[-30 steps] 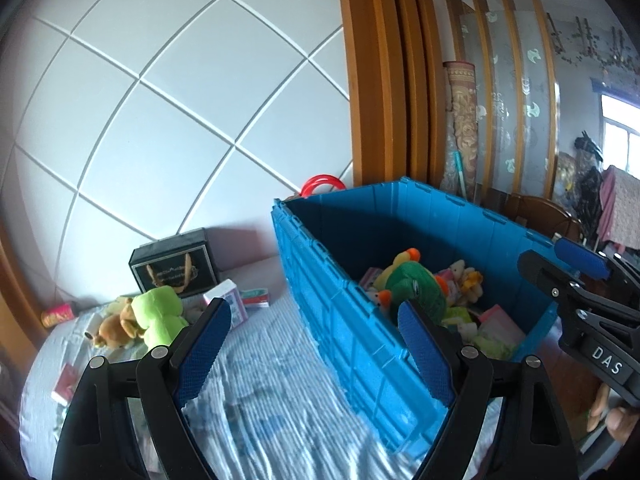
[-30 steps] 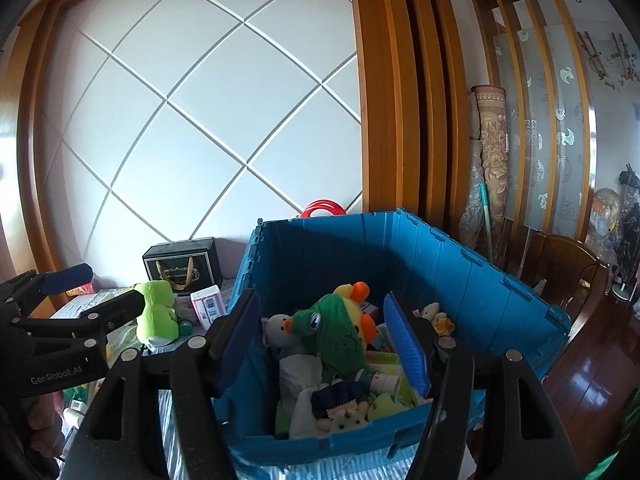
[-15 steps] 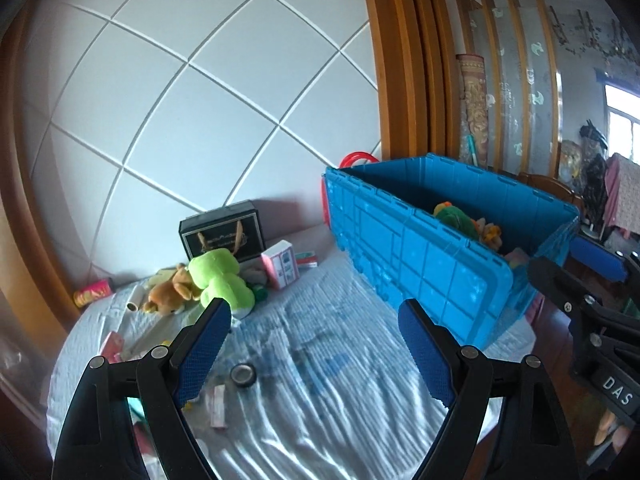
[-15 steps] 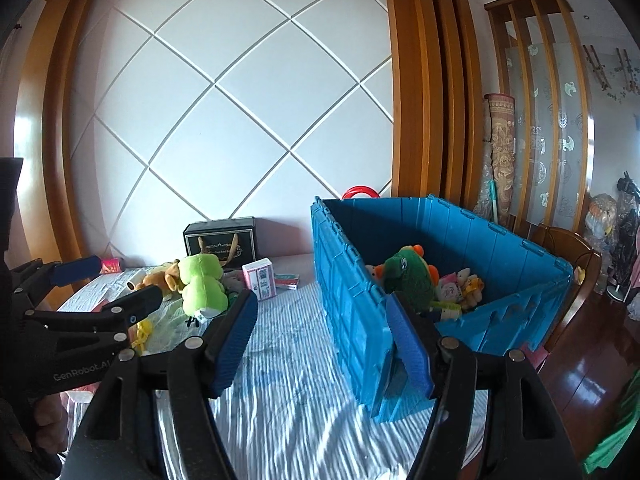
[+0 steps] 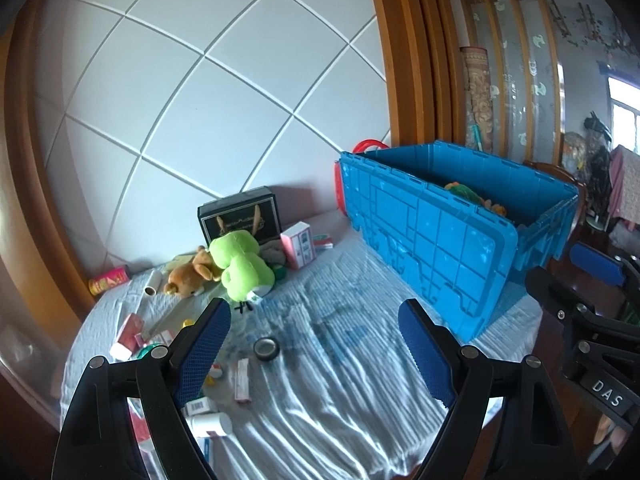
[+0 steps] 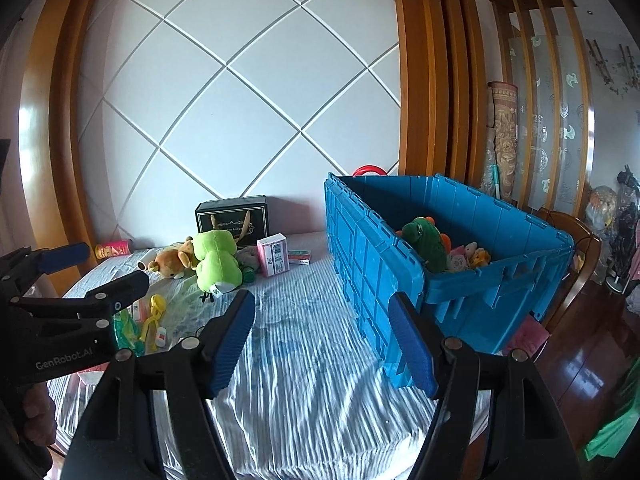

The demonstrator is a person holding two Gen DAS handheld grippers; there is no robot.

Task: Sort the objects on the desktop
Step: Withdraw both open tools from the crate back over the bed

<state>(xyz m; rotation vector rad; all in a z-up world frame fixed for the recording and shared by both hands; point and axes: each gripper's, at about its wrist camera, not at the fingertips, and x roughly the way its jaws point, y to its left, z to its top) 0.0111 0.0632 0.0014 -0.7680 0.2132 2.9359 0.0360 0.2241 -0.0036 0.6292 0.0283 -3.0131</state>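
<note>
A blue plastic crate (image 5: 444, 240) (image 6: 372, 264) stands on the right of a cloth-covered table and holds plush toys, among them a green dinosaur (image 6: 426, 242). A green plush frog (image 5: 240, 264) (image 6: 214, 260) and a brown bear (image 5: 190, 276) lie at the back left beside a pink box (image 5: 299, 244) (image 6: 273, 255). A black tape roll (image 5: 266, 349) lies just ahead of my left gripper (image 5: 314, 352), which is open and empty above the table. My right gripper (image 6: 324, 340) is open and empty near the crate's front corner.
A black gift box (image 5: 239, 219) stands against the white panelled wall. Small boxes, a white bottle (image 5: 210, 424) and a red can (image 5: 109, 280) lie scattered at the left. A wooden chair (image 6: 572, 248) stands right of the crate.
Both grippers have pulled back and left from over the crate. The view now takes in the table and the scattered objects. Both stay open and empty.
</note>
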